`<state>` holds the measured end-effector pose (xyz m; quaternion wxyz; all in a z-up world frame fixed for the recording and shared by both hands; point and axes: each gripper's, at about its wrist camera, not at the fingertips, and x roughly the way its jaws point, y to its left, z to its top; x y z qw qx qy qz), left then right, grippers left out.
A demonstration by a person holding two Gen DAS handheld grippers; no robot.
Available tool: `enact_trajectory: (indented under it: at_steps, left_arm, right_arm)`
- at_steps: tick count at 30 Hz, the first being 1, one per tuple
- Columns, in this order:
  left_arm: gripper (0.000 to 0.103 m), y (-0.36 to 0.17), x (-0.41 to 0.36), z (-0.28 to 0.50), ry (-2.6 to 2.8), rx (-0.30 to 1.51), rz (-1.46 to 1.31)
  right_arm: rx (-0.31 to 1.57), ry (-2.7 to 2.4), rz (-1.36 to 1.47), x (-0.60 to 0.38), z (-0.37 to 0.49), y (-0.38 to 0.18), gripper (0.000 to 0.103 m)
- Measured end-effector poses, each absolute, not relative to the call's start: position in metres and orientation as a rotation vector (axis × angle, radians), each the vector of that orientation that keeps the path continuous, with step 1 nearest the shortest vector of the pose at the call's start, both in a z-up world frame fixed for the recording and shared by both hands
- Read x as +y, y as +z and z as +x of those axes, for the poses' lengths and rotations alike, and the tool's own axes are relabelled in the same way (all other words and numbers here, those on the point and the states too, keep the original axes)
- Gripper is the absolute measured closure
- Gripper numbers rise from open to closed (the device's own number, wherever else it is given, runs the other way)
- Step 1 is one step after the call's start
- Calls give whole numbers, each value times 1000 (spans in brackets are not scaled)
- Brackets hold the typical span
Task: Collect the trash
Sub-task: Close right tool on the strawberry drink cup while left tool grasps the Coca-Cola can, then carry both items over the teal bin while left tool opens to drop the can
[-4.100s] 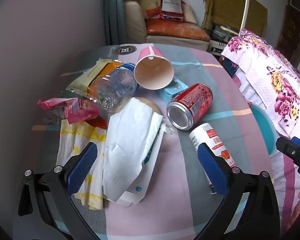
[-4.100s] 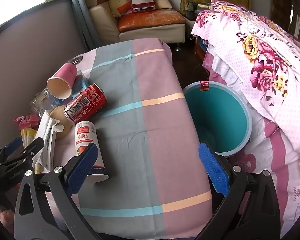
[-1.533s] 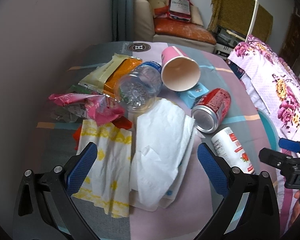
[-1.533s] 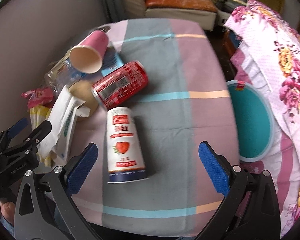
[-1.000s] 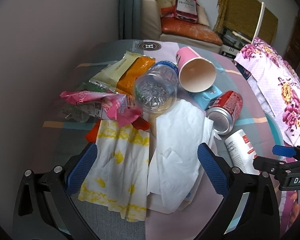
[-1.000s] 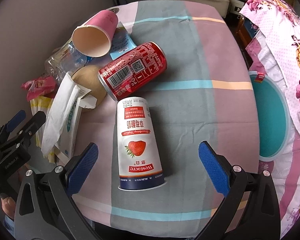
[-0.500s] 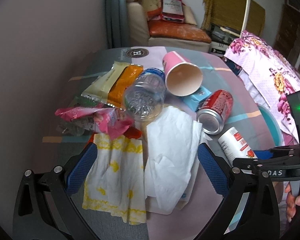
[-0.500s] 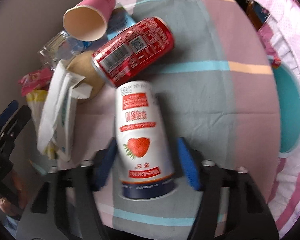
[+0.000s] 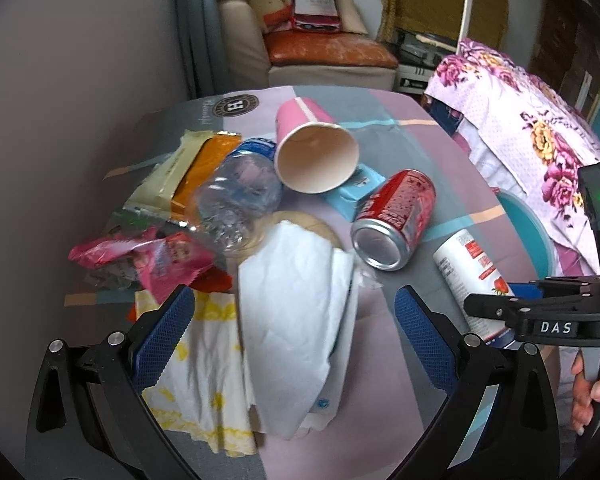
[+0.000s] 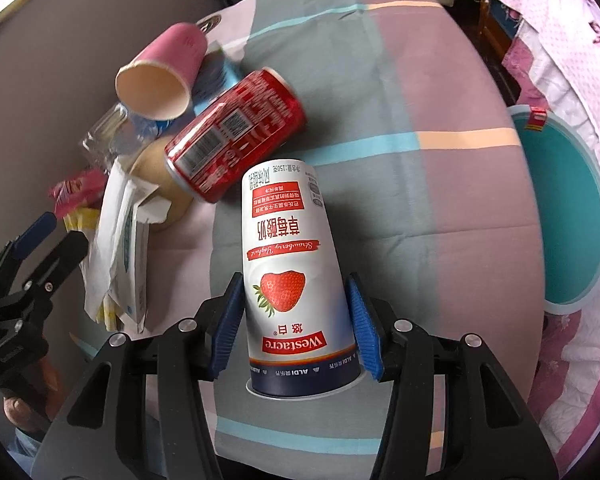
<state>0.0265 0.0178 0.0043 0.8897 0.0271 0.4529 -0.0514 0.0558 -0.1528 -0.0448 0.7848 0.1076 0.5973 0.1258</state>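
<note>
First piece of trash gripped, nothing binned yet.
The right gripper (image 10: 296, 316) clamps the yogurt cup (image 10: 290, 276) lying on the table (image 10: 380, 80); the teal bin (image 10: 572, 208) seems empty; the left gripper (image 9: 296, 336) hangs open.

Trash heap on table, bin off to the side.

White strawberry yogurt cup (image 10: 292, 276) lies on the striped tablecloth (image 10: 420, 80), btwn right gripper (image 10: 296, 320) pads. Red soda can (image 10: 236, 136) just behind it; pink paper cup (image 10: 160, 76) further back. White napkin (image 9: 296, 320) left of can. Teal round bin (image 10: 568, 216) right, below table edge.
</note>
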Motion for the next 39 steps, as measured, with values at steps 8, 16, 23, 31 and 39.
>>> enact_trajectory:
  at_steps: [8, 16, 23, 31, 39]
  left_arm:
    - [3, 11, -36, 57, -220, 958, 248]
    - [9, -19, -79, 103, -305, 1053, 370]
    - [33, -45, -86, 118, -345, 1151, 341]
    - [42, -49, -95, 111, -346, 1167, 282]
    - [42, -36, -141, 94, -436, 1138, 261]
  right_arm:
    - [1222, 229, 303, -191, 61, -27, 54]
    - [1178, 180, 399, -240, 69, -21, 54]
    - [1162, 167, 464, -270, 72, -27, 54]
    - [1135, 185, 495, -284, 74, -34, 54]
    - [1072, 134, 568, -329, 68, -30, 54]
